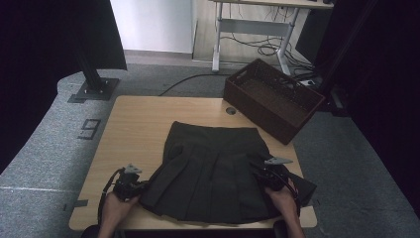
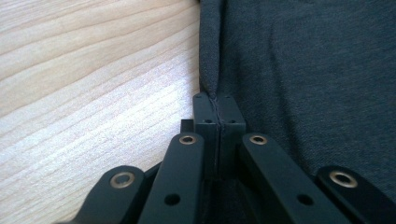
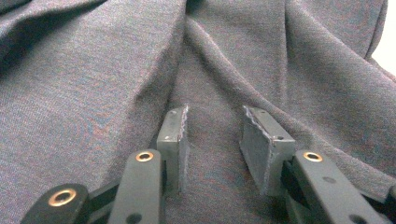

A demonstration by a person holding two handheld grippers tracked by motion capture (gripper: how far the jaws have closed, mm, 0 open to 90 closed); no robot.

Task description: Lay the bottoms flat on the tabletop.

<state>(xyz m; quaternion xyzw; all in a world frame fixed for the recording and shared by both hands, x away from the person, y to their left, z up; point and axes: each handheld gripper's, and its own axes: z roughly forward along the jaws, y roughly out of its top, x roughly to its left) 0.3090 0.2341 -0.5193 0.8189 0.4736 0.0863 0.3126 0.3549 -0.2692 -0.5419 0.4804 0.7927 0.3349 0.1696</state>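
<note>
Nearest the high camera, the person's two hands come in over the near edge of the table (image 1: 133, 119), each holding a gripper at one lower corner of a dark grey pleated skirt (image 1: 210, 171). The skirt lies spread flat on the light wooden table, its waistband toward the far side and its hem toward the person, slightly right of the table's middle. The left gripper (image 1: 141, 187) sits at the skirt's near left corner; in the left gripper view its fingers (image 2: 205, 116) are pressed together with a thin folded ridge of the skirt's edge pinched between them, bare wood on one side and cloth on the other. The right gripper (image 1: 262, 173) rests at the skirt's right edge, near the hem; in the right gripper view its fingers (image 3: 173, 135) stand apart, their tips down on the cloth, with a rumpled stretch of fabric lying between them and not squeezed by either pad. A brown woven basket (image 1: 272, 99) stands at the far right corner of the table, partly overhanging it, well apart from both grippers and just beyond the waistband's right end.
</note>
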